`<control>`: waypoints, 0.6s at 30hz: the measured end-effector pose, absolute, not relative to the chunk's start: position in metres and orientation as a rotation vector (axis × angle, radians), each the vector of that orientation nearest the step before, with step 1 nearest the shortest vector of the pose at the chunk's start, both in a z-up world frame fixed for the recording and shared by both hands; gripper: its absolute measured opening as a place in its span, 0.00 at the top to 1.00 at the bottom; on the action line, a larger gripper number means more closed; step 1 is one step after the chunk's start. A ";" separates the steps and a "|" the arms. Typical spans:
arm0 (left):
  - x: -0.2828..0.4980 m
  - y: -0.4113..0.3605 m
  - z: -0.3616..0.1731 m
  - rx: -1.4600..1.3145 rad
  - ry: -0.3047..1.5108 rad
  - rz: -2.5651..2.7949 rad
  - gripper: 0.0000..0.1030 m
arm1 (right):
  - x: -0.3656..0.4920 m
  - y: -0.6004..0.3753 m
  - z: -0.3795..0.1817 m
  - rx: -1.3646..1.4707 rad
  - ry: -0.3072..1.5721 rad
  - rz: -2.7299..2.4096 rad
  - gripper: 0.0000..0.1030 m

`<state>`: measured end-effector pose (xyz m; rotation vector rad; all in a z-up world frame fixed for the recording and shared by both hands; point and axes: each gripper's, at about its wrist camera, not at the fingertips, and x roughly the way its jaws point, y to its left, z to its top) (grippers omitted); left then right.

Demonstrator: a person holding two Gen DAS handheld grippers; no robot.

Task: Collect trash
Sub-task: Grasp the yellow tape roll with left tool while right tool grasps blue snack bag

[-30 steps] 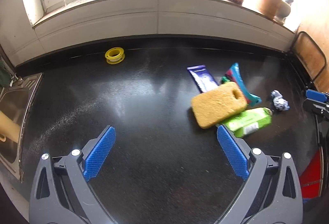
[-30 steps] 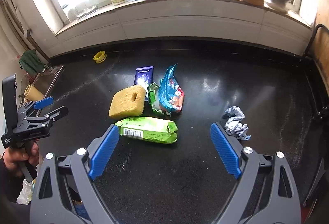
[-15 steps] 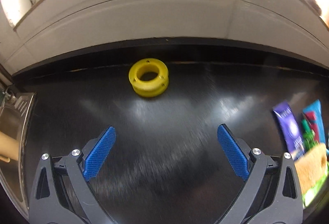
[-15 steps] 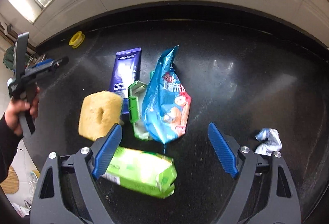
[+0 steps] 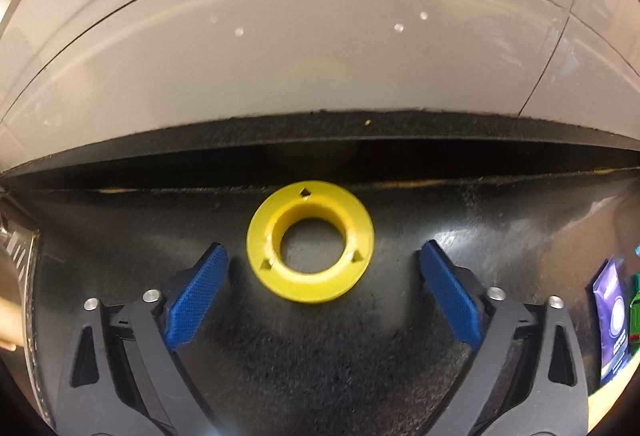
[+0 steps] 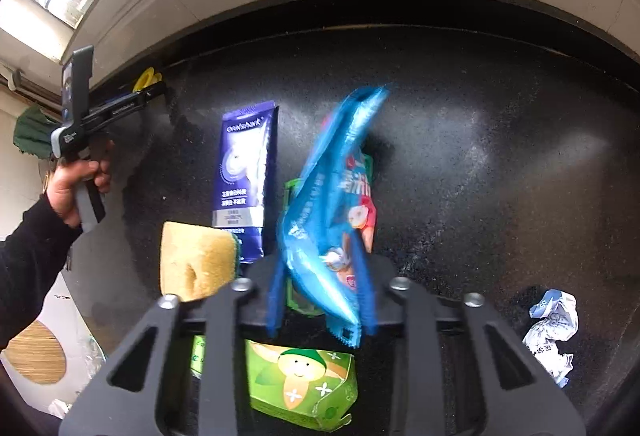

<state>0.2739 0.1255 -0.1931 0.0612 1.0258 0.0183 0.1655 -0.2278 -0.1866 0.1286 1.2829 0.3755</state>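
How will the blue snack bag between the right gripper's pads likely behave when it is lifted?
The blue snack bag looks like thin glossy film, so it is probably floppy and may slip. The right gripper, jaws just closing, pinches only its lower end, so the top may sag. It appears flat and light.

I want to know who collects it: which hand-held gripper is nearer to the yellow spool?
Left. The left hand-held gripper has the yellow spool between its open fingers, untouched. The right hand-held gripper, shut on the blue snack bag, is farther away.
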 end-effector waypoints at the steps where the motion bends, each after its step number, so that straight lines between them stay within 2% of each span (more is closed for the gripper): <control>1: 0.275 0.125 -0.192 0.051 1.022 0.005 0.26 | 0.164 -0.230 -0.185 0.132 1.279 0.376 0.80; 2: 0.276 0.125 -0.191 0.045 1.020 0.002 0.40 | 0.164 -0.231 -0.183 0.137 1.275 0.378 0.81; 3: 0.277 0.121 -0.189 0.041 1.021 0.001 0.48 | 0.162 -0.233 -0.180 0.141 1.266 0.376 0.81; 7: 0.269 0.114 -0.176 0.027 1.012 -0.007 0.47 | 0.152 -0.234 -0.163 0.138 1.224 0.373 0.89; 18: 0.185 0.096 -0.107 -0.029 0.982 -0.001 0.48 | 0.126 -0.225 -0.120 0.069 1.124 0.420 0.90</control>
